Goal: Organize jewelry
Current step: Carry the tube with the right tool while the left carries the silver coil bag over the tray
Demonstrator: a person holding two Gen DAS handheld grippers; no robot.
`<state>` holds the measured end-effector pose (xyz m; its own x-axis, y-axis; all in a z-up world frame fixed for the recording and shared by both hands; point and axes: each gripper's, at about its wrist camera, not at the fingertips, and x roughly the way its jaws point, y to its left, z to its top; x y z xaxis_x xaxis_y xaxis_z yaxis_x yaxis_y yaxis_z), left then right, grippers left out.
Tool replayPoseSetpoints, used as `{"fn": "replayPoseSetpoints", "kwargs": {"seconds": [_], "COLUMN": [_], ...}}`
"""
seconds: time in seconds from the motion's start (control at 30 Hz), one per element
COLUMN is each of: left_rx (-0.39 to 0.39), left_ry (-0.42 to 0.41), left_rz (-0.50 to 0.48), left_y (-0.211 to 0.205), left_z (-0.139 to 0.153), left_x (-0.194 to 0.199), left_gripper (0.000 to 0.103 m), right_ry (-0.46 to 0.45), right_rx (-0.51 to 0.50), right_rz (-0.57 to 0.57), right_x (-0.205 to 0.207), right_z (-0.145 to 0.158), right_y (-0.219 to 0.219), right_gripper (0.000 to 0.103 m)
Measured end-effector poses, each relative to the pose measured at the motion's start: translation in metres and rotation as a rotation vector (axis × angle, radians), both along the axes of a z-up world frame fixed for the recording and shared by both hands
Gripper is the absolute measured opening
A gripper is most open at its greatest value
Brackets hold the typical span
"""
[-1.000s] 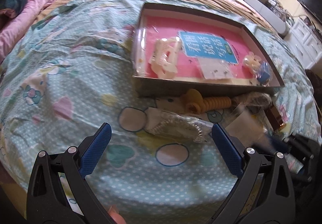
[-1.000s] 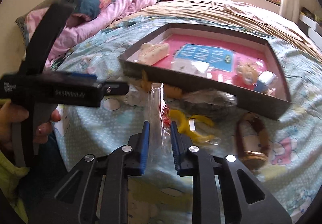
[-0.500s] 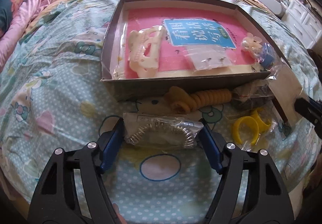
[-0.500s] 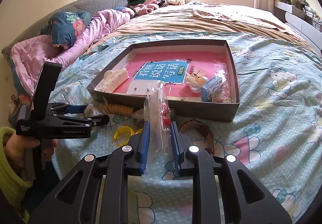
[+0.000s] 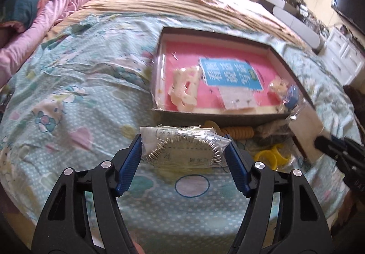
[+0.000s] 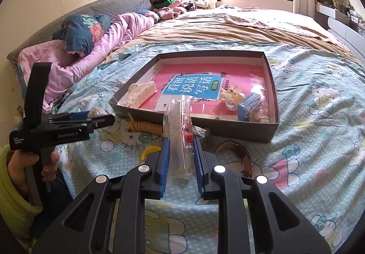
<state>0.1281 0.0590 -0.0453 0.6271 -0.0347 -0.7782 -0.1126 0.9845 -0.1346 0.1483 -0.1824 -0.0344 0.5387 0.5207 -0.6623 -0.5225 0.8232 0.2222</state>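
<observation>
- Where the patterned bedsheet [image 6: 308, 117] covers the near end of the bed, a shallow grey box [image 6: 272, 85] lies flat on it — pink book cover as its floor.
- Inside the box: cream hair claw [image 5: 183, 91] at the left, small clear packet [image 5: 238, 99] in the middle, pale charm and blue clip [image 6: 248, 105] at the right.
- Left gripper [image 5: 183, 149]: clenched on a clear bag holding a silver chain [image 5: 184, 151], blue pads pressing both ends; bag is held above the sheet, just in front of the box's near wall.
- Right gripper [image 6: 181, 151]: clamped on a narrow clear bag with red beads [image 6: 182, 130], bag standing upright between the pads, near the box's front wall.
- On the sheet beside the box front: tan coiled hair tie [image 6: 146, 127], yellow ring [image 5: 269, 157] — partly hidden in the right view — and a brown bangle [image 6: 237, 151].
</observation>
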Motion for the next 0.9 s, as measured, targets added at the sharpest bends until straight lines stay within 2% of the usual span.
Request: {"fn": "replayPoseSetpoints", "kwargs": {"seconds": [0.53,0.9], "left_rx": [0.009,-0.001], "left_ry": [-0.094,-0.110], "left_rz": [0.047,0.022], "left_y": [0.007,-0.004], "left_z": [0.026,0.034], "left_x": [-0.010,0.005], "left_gripper": [0.062,0.062], "right_ry": [-0.023,-0.055], "right_rx": [0.022,0.034], "right_rz": [0.035,0.017], "right_x": [0.003,0.015], "right_z": [0.012,0.021], "right_y": [0.015,0.015], "right_gripper": [0.020,0.020]}}
